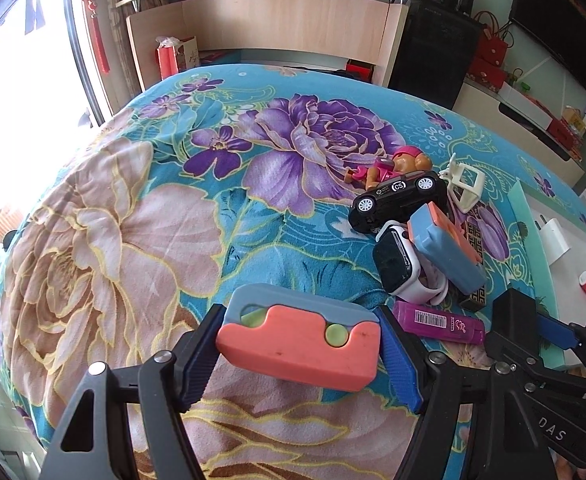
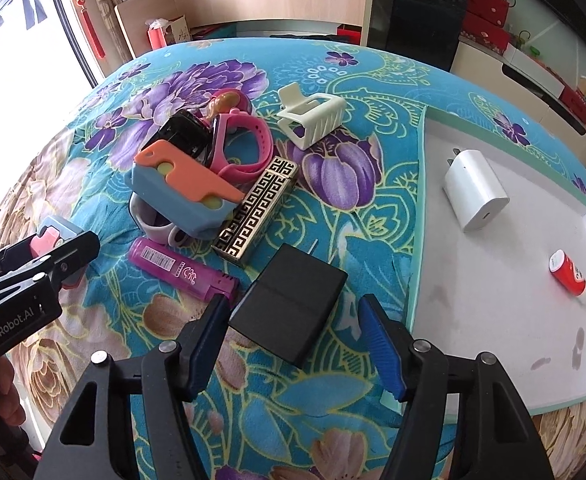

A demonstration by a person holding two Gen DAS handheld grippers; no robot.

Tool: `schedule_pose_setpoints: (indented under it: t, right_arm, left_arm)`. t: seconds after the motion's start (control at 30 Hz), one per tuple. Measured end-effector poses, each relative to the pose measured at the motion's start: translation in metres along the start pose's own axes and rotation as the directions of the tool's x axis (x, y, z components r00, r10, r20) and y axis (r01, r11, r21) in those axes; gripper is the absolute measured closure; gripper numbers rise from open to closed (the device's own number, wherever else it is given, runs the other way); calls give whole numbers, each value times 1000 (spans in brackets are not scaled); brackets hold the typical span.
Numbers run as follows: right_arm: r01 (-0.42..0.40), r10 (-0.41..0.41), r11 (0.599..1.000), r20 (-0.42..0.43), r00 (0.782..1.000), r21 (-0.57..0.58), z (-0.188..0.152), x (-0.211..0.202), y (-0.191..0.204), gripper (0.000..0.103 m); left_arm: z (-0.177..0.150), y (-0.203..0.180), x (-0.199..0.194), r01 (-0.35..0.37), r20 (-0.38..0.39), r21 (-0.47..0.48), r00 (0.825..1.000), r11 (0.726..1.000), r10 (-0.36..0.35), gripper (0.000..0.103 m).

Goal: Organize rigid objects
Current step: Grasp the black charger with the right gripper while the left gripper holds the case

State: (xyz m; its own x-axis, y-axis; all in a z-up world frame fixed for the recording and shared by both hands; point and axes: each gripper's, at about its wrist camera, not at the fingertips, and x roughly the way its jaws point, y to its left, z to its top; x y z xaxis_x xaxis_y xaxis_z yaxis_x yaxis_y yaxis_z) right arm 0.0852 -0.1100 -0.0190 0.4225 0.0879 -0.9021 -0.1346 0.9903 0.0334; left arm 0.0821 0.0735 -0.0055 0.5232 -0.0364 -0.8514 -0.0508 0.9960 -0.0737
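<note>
Plush fleece covers the bed [image 1: 133, 240], printed with big purple and beige peonies on teal. The left gripper [image 1: 301, 344] has its ribbed blue fingers [image 1: 197, 364] clenched on a coral-and-blue block [image 1: 297, 344], a chunky rounded plastic piece with pale green round studs, lifted a little above the fleece.

The right gripper [image 2: 293, 340] points steeply down over a black box [image 2: 289, 304], matte, flat and rectangular with a seam across it, lying on the bed just beside the tray's near left corner. Its fingers [image 2: 381, 356] straddle the box; the left one is at the box's edge and the right one stands clear, so the grip is not made.

Towards the middle of the bed a heap holds a second coral-and-blue block [image 2: 185, 196], a glossy black toy car [image 1: 397, 200], a pink rubber watch strap [image 2: 245, 148], a smartwatch [image 1: 397, 264] with a white band, and a small doll [image 1: 397, 164] in pink. Against the heap leans a gold-and-black case [image 2: 257, 212] with an angular key pattern. A translucent purple lighter [image 2: 181, 272] lies just in front of it, and a cream plastic hair claw [image 2: 313, 120] sits apart, behind.

Along the bed's right side lies a shallow white tray [image 2: 493, 320] with a mint rim, holding a smooth white charger [image 2: 477, 192] and a small red-and-white cylinder [image 2: 569, 276], well apart.
</note>
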Motion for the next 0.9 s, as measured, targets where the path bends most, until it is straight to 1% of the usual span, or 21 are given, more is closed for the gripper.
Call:
schedule_pose_setpoints:
  t: [0.13,0.37,0.53,0.6,0.7,0.9]
  right_arm:
    - [-14,14,1000,-5,1000,12,1,8,-1,44]
    - [-1,1,1000,10,1000,21,4,13,-2,47]
    - [19,-19,1000,19,1000,0,5,16,2,49]
    - [2,-3,1000,29,1000,18,6,14,0,55]
    - [-16,14,999,47,999,38,6,9,-3,58]
    - [-29,25,999,97,995,39,9,-6,-4,60]
  left_arm:
    - [-1,-1,1,1,-5,3,1000,1000,-1,27]
    - [-2,-4,3,4,-12,14,1000,1000,-4,27]
    - [-2,-4,4,6,-12,15,1000,1000,-6,27]
    - [-2,-4,2,6,-6,13,1000,1000,-6,27]
    - [0,-3,-4,11,17,10,1000,1000,-11,27]
    - [2,-5,-14,11,46,14,999,1000,-11,27]
